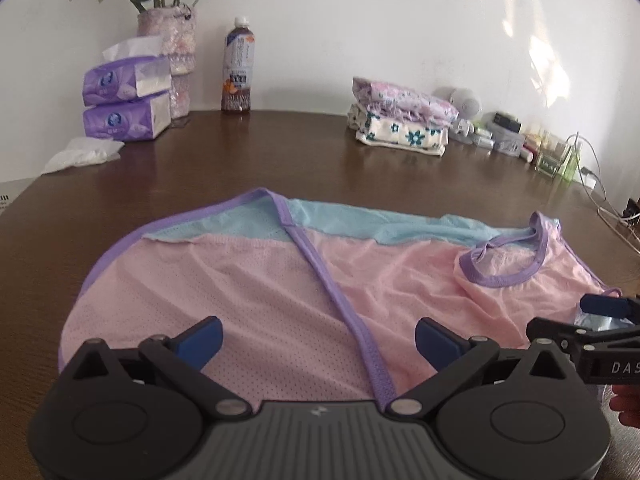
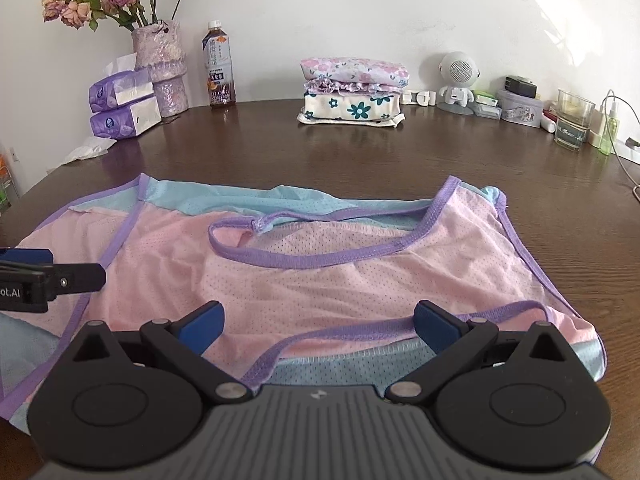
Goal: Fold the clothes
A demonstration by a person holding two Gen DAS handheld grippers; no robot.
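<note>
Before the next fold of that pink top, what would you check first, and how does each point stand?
1. Left tool open and empty: ok.
2. Right tool open and empty: ok.
3. Pink mesh top lying flat on the table: not ok, wrinkled, with a purple strap knotted and lying loose on it.
4. Room on the table beyond the top: ok, bare wood up to the stack of folded clothes.
5. Tea bottle and vase of flowers out of the way: ok, at the far edge by the wall.
6. Layers lined up at the near hem: cannot tell, partly hidden by the tools.
</note>
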